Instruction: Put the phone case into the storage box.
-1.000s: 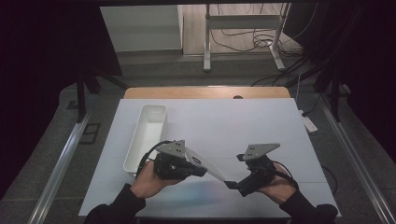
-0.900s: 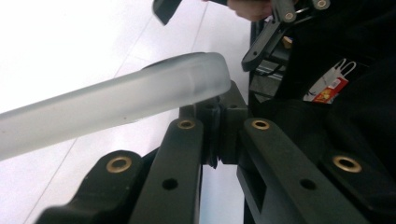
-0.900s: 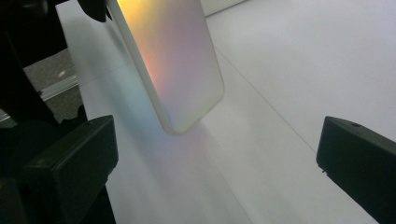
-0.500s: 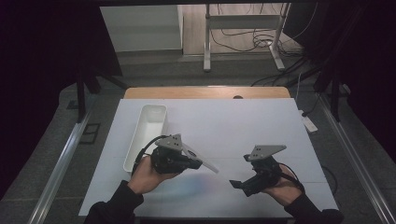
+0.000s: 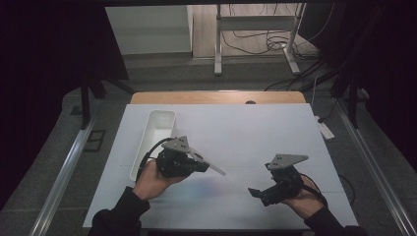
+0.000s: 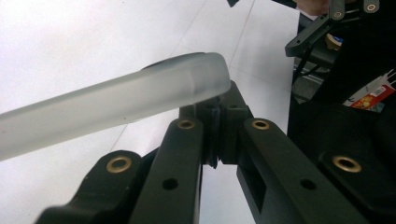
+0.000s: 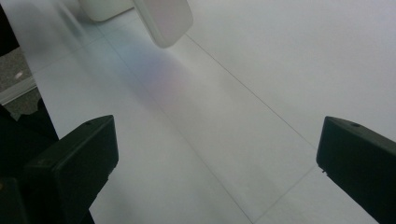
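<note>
A flat, frosted, translucent strip (image 5: pixel 212 167) sticks out to the right from my left gripper (image 5: pixel 202 165), above the white table (image 5: pixel 255 132). In the left gripper view the black jaws stand together, with my left gripper (image 6: pixel 217 109) shut on one end of the strip (image 6: pixel 107 109). My right gripper (image 5: pixel 255 193) is near the table's front right, apart from the strip's free end. The right gripper (image 7: pixel 215 154) is open with nothing between its jaws, and the strip's rounded end (image 7: pixel 163 18) hangs ahead of it.
A long white tray (image 5: pixel 143 142) stands on the left half of the table, just behind my left hand; its corner (image 7: pixel 105 8) shows in the right gripper view. Beyond the table's wooden far edge (image 5: pixel 216 97) are a metal stand and cables on the floor.
A second ago the strip reached from the left gripper to the right gripper's jaws. The two have since drawn apart: the left gripper keeps the strip, and the right has backed off to the right.
</note>
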`<state>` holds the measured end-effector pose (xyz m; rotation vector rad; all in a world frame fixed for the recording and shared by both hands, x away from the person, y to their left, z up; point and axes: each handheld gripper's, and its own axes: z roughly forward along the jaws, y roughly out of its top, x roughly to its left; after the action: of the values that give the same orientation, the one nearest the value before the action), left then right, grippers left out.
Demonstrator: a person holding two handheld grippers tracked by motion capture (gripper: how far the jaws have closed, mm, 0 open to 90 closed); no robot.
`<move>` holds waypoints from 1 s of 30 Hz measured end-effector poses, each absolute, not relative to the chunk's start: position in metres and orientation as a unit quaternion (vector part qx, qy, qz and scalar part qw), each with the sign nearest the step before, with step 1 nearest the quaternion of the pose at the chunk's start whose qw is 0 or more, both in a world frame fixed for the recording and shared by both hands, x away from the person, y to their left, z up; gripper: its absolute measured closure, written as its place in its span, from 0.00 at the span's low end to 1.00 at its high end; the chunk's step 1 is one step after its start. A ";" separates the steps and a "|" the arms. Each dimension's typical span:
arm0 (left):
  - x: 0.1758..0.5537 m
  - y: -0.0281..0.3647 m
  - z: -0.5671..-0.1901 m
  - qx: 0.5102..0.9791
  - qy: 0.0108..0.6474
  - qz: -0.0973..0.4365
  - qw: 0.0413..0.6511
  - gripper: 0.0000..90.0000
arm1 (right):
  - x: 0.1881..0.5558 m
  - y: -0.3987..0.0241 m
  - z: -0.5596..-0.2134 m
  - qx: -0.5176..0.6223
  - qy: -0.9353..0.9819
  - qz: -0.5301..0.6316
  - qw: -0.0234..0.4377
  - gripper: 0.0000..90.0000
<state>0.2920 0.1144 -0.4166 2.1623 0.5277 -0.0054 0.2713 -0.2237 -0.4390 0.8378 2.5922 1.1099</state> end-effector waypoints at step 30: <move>0.312 0.137 -0.393 0.868 0.259 0.035 0.421 0.98 | 0.260 -0.262 -0.440 0.332 0.857 0.375 0.124 0.00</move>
<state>0.3116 0.1371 -0.3931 2.1756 0.6492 0.0880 0.2603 -0.2618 -0.4398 0.9670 2.4987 1.0920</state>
